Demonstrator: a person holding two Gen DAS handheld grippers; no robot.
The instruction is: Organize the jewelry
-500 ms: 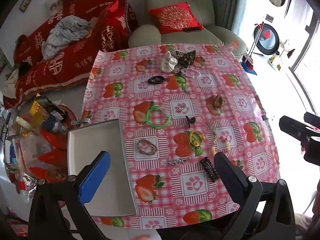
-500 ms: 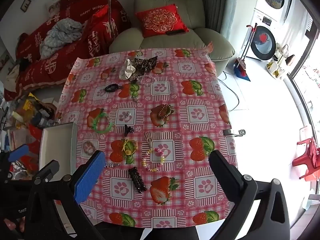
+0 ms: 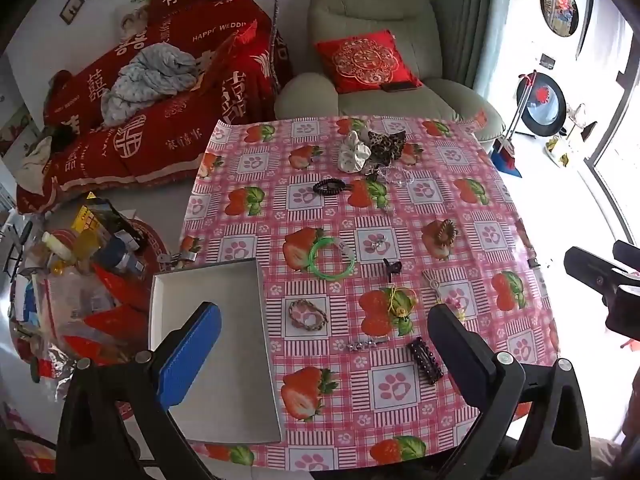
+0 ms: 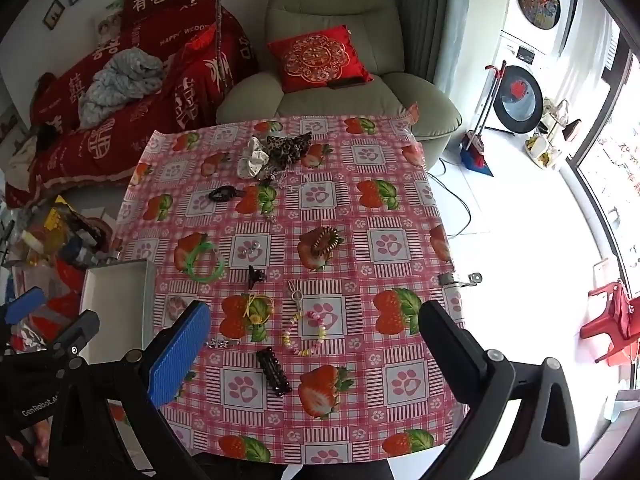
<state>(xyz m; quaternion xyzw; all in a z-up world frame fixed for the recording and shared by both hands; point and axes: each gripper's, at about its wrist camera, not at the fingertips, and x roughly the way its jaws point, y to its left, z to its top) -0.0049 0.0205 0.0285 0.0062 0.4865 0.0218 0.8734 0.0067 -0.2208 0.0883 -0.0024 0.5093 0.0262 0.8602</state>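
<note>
At the table's left edge lies a shallow white tray (image 3: 224, 344), its near corner hidden behind the left gripper (image 3: 326, 354), whose jaws stand wide apart over the cloth with nothing between them. On the strawberry-print tablecloth (image 3: 500, 208) the jewelry is scattered: a braided bracelet (image 3: 307, 314) just beside the tray, a green bangle (image 3: 333, 258), a black beaded clip (image 3: 425, 360), and a pastel bead chain (image 4: 306, 332), which the left view's far finger half covers. The right gripper (image 4: 316, 354) hangs equally wide open and empty; in the left view only its tips show at the frame's right edge. A small silvery piece (image 4: 251, 250) mid-table is too tiny to identify.
</note>
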